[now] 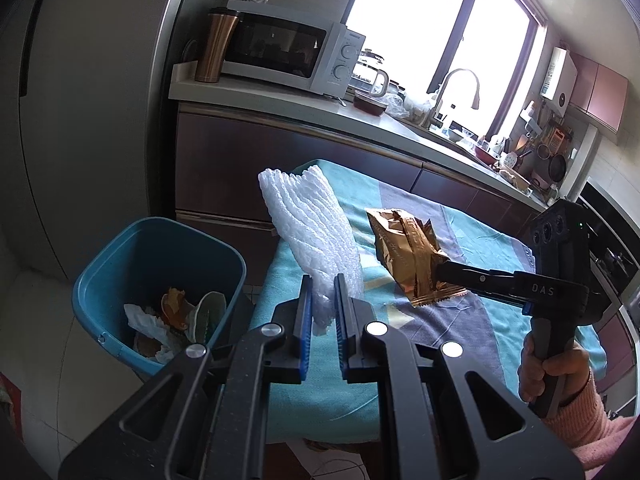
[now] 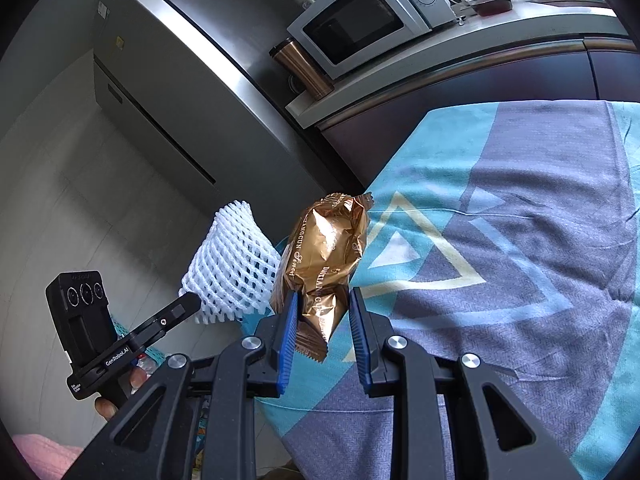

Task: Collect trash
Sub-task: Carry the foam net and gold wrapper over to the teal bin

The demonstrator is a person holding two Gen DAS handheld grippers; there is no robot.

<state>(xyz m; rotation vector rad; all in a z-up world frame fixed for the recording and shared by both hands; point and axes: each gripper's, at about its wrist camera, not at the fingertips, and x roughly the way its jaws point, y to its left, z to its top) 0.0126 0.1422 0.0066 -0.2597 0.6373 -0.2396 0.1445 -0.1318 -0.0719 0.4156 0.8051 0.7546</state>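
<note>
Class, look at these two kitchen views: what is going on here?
A person is clearing trash from a cloth-covered table with two handheld grippers. The left gripper is shut on a white foam net; the right gripper grips a gold wrapper. Both pieces are lifted. A blue bin beside the table already holds scraps.
</note>
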